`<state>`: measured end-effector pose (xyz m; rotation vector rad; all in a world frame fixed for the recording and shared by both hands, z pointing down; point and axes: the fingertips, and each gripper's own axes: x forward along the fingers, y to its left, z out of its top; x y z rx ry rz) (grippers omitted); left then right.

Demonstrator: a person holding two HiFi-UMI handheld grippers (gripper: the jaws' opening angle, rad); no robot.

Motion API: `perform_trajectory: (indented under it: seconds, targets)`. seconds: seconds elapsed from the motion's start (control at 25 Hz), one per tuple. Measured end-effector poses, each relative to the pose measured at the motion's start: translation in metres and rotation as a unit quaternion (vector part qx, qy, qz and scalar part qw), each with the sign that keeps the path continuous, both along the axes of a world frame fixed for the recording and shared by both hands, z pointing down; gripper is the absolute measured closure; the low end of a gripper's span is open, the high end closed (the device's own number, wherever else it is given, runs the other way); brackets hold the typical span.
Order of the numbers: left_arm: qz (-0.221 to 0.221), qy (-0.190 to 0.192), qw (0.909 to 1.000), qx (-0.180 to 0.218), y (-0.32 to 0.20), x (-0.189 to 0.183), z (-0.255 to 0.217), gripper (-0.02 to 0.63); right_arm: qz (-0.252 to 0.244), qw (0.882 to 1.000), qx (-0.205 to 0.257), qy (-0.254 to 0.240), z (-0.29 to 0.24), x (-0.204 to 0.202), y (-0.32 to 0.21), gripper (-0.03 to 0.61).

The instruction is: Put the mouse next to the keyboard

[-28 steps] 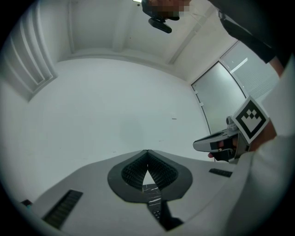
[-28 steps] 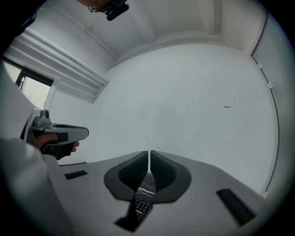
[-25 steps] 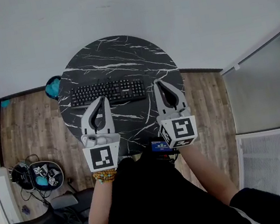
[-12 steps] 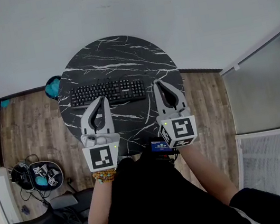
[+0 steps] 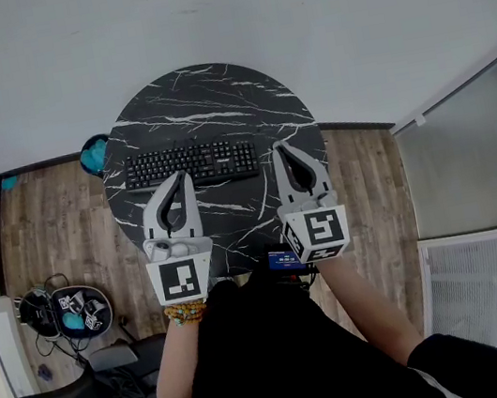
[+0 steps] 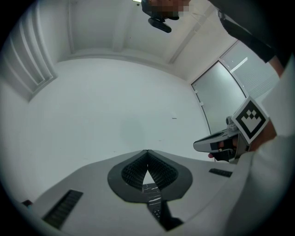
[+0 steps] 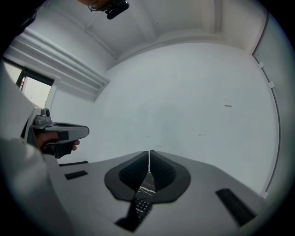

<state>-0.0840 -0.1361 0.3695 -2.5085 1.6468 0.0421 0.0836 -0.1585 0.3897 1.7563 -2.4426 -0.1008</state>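
The left gripper [image 5: 186, 178] and right gripper [image 5: 278, 148] are both closed and empty. The keyboard [image 5: 190, 165] lies across the middle of the table [image 5: 204, 106], just beyond the left gripper's tip. The right gripper is just off its right end.

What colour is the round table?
The round table is black with thin white streaks, like marble. The head view shows it best.

The right gripper [image 7: 149, 154] occupies the lower centre of the frame, jaws closed tip to tip. Through the narrow slot beneath the tips, a strip of black marbled table [image 7: 146, 185] and a few keys of the keyboard [image 7: 141, 206] are visible. At the left edge the left gripper [image 7: 82, 131] sits level, held by a hand [image 7: 45, 138], and a plain white wall [image 7: 184, 106] fills the remainder.
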Motion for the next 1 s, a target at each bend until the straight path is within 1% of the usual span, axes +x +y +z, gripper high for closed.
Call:
perform_trajectory:
  seconds: [0.44, 0.84, 1.0]
  targets:
    - [0.002, -0.006, 1.0, 0.002, 0.0017, 0.0029, 0.0016, 0.604, 0.0, 1.0, -0.001, 0.002, 0.0023, 0.0035, 0.0015, 0.548]
    - [-0.001, -0.002, 1.0, -0.006, 0.0015, 0.0018, 0.0049, 0.604, -0.001, 1.0, -0.007, 0.004, 0.0059, 0.0044, -0.0012, 0.548]
    - [-0.001, -0.007, 1.0, -0.003, 0.0013, 0.003, 0.0065, 0.604, -0.003, 1.0, -0.01, 0.005, 0.0096, 0.006, -0.0019, 0.548]
